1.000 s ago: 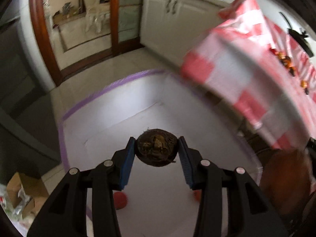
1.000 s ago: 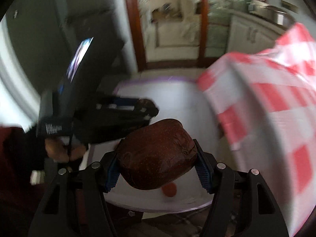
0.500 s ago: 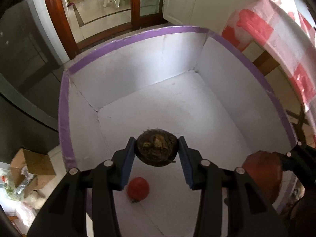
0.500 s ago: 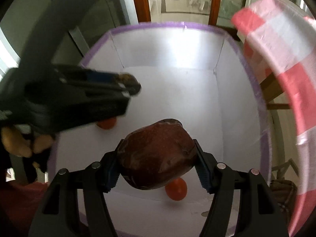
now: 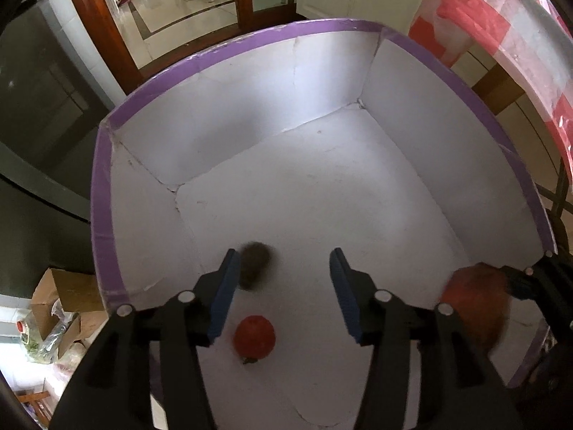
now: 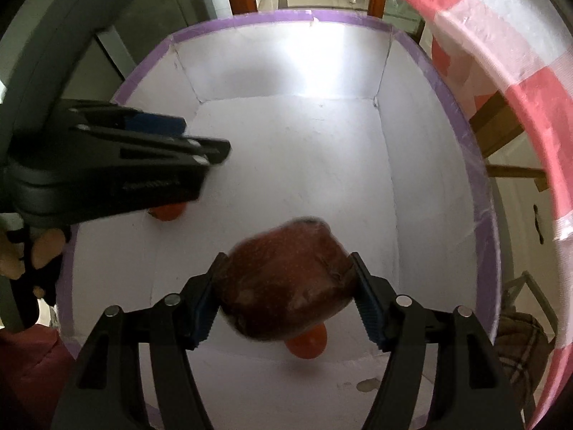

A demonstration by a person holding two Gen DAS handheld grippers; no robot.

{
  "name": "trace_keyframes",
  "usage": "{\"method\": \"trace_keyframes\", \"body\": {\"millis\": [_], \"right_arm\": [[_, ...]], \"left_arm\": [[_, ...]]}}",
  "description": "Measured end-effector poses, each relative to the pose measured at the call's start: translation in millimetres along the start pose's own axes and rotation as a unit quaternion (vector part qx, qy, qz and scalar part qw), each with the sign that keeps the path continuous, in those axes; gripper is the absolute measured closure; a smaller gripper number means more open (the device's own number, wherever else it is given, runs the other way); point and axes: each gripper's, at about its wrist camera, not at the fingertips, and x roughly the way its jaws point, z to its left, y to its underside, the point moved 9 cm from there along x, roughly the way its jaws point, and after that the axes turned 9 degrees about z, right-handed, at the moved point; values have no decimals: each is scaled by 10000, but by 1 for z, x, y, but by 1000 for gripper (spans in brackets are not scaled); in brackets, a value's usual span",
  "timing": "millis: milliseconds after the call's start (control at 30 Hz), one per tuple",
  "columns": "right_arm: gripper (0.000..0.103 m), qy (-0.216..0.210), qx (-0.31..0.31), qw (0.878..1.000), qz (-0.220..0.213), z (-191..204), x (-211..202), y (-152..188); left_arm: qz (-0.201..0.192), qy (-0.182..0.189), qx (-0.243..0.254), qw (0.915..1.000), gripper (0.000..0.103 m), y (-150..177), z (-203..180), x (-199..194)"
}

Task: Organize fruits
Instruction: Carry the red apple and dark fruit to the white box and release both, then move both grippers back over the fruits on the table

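My left gripper [image 5: 283, 254] points down into a white box with a purple rim [image 5: 250, 41]; its jaws are opening. A small dark round fruit [image 5: 255, 265] is blurred beside the left pad, free of the grip. A small red fruit [image 5: 254, 337] lies on the box floor below. My right gripper [image 6: 288, 258] also hangs over the box [image 6: 272, 16] with its jaws opening. A large dark red fruit [image 6: 286, 286] sits blurred between its pads, slipping out. Two small red fruits [image 6: 309, 344] [image 6: 168, 211] lie on the floor underneath.
A table with a red and white checked cloth [image 5: 501, 21] stands right of the box, its wooden legs close to the box wall. Cardboard boxes and bags [image 5: 64, 297] lie on the floor at the left. A wooden door frame [image 5: 96, 25] stands behind.
Both grippers have sunk over the box and tilted downward. The left jaws have parted and let go of the small dark fruit. The right jaws have widened around the big fruit.
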Motion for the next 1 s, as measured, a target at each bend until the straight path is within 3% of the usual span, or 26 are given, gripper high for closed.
{"method": "trace_keyframes", "body": {"millis": [67, 200, 267, 333, 433, 533, 667, 867, 1000], "right_arm": [[26, -15, -13, 9999, -138, 0, -2, 0], [25, 38, -30, 9998, -215, -4, -8, 2], [25, 40, -20, 9996, -270, -6, -12, 2], [23, 44, -25, 9994, -352, -7, -18, 2], [21, 47, -37, 9986, -534, -8, -29, 1], [20, 32, 5, 9976, -696, -12, -42, 1], [20, -39, 108, 9952, -976, -18, -65, -1], [20, -396, 356, 9818, -1823, -31, -132, -6], [17, -611, 631, 9606, -2638, -50, -192, -8]], "left_arm": [[-2, 33, 24, 10000, 41, 0, -2, -1], [-96, 145, 102, 9998, 31, -2, -8, -5], [-189, 241, 153, 9994, 20, -2, -13, -8], [-329, 103, 114, 9993, 7, -4, -11, -13], [-421, 241, -60, 9988, 6, -7, -9, -18], [-380, 674, -486, 9958, 6, -14, -5, -22], [-541, 948, -767, 9911, 6, -25, -5, -36], [-1674, 1099, -712, 9772, 6, -60, -18, -104], [-2531, 1047, -355, 9611, 2, -86, -49, -161]]}}
